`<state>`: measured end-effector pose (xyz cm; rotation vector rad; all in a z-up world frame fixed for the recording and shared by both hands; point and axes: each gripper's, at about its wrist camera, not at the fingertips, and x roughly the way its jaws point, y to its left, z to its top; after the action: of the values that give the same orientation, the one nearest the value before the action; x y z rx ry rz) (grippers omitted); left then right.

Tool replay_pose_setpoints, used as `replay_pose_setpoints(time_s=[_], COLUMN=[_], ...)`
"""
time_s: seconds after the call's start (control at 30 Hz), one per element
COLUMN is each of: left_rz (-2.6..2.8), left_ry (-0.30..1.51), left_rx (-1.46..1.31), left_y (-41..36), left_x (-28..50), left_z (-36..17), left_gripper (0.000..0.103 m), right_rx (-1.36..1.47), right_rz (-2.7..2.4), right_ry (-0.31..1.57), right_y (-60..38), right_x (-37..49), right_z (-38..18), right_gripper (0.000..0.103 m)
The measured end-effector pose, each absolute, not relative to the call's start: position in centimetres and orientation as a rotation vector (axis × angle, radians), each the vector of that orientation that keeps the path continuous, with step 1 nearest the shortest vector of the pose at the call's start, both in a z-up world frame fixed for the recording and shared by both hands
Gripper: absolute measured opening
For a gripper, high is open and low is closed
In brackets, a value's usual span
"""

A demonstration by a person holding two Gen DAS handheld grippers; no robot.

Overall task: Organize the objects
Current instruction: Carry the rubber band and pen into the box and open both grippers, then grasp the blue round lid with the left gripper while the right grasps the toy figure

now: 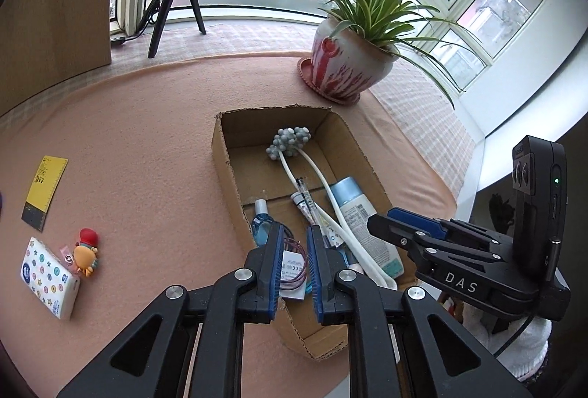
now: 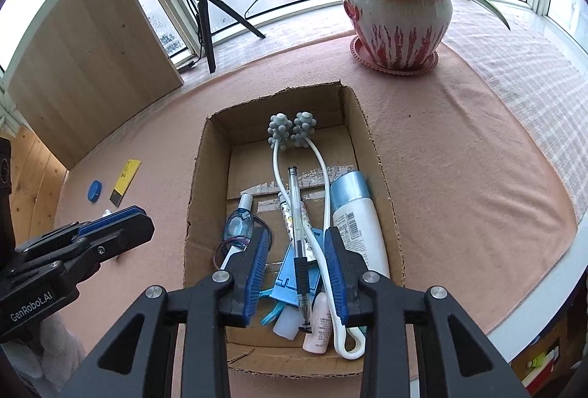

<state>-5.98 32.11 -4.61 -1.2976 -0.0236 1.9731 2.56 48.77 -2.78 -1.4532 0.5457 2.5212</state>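
An open cardboard box (image 1: 220, 155) (image 2: 198, 177) lies on the pink cloth. It holds a white massager with grey knobbly balls (image 2: 290, 128), a white bottle with a blue cap (image 2: 360, 225), a small bottle of blue liquid (image 2: 239, 223), a clear pen (image 2: 294, 199) and a card with purple loops (image 1: 292, 265). My left gripper (image 1: 294, 234) hovers over that card, jaws slightly apart, gripping nothing. Above the pen, my right gripper (image 2: 297, 232) stands open and empty. Left of the box lie a yellow ruler (image 1: 44, 188), a tissue pack (image 1: 47, 276) and an orange toy (image 1: 86, 253).
A potted spider plant (image 1: 345, 67) (image 2: 397, 27) stands behind the box by the window. A ring light on a tripod (image 2: 205, 23) and a wooden panel (image 2: 92, 67) are at the back left. A blue cap (image 2: 94, 190) lies near the ruler. The table edge runs along the right.
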Motion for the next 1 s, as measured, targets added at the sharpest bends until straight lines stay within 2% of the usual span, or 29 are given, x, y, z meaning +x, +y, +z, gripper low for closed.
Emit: replay_pose_setpoints(time_s=[0.43, 0.7, 0.87, 1.0], left_rz=[2.089, 2.189, 2.263, 2.314], left_ry=[-0.073, -0.129, -0.148, -0.171], left_rx=[-1.361, -1.423, -1.477, -1.518], left_y=[24.8, 17.9, 12.9, 8.9], left_x=[-8.7, -11.3, -13.5, -15.5], left_z=[-5.3, -6.3, -7.3, -8.2], left_gripper=[0.014, 0.014, 0.019, 0.030], right_rx=[-1.507, -1.574, -1.624, -1.682], right_rz=[2.579, 2.623, 2.647, 2.643], right_ry=[0.525, 0.494, 0.455, 0.493], right_y=[44.9, 40.5, 37.4, 35.3], right_x=[0.6, -1.4, -3.0, -4.8], right_z=[-2.5, -2.8, -3.1, -4.1], right_gripper=[0.030, 0.037, 0.043, 0.045])
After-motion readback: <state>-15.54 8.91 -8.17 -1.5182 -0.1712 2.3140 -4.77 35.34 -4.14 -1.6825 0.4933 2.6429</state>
